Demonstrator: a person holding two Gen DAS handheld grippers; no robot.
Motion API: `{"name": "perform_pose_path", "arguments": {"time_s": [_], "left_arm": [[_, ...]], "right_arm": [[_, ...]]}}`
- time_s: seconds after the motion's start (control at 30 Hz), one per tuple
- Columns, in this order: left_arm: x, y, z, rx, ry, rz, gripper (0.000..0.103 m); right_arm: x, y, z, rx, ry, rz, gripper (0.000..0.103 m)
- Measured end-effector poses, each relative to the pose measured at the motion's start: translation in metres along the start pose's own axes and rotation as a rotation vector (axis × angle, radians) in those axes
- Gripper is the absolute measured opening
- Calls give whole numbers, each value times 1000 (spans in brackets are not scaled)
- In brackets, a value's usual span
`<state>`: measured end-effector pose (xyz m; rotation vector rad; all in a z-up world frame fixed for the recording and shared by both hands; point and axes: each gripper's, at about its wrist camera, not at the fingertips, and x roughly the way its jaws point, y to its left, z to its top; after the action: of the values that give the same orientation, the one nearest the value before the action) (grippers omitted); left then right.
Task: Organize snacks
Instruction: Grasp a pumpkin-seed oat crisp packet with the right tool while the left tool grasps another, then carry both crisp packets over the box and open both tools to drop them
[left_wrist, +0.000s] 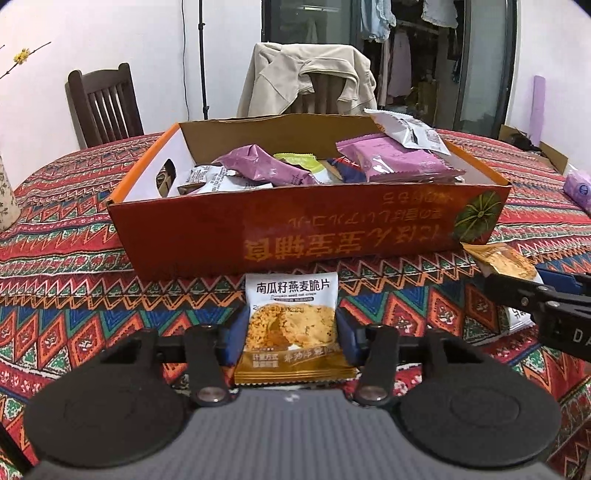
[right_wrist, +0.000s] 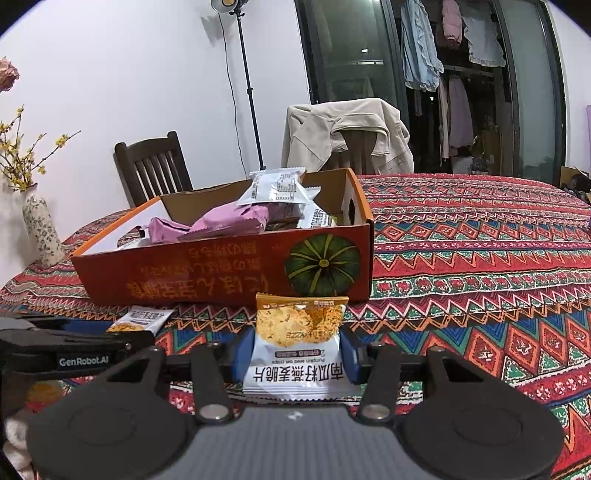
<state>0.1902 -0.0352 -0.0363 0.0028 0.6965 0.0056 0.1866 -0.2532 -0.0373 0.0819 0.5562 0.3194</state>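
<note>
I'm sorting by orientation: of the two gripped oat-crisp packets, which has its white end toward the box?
The packet in the left gripper: its white end faces the orange box. The right gripper's packet shows its golden end there.

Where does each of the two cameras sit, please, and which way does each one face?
Left wrist: on the left gripper, facing the orange cardboard snack box; its blue fingers clamp an oat-crisp packet; the right gripper enters at right.
Right wrist: on the right gripper, facing the box's pumpkin-printed corner; clamps a second crisp packet; the left gripper shows at left.
Shared: box, patterned tablecloth, jacket-draped chair.
</note>
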Motion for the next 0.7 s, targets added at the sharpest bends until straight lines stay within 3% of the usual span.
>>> {"name": "perform_pose_path", "arguments": {"time_s": [0.33,0.7], "left_arm": [[-24,8,-5,-40,-54,-39,50],[-68,15,2,-46,-162,-71,50]], "right_arm": [[-3,0,-1,1,-12,4,48],[-29,12,3,-37,-99,15,48]]}}
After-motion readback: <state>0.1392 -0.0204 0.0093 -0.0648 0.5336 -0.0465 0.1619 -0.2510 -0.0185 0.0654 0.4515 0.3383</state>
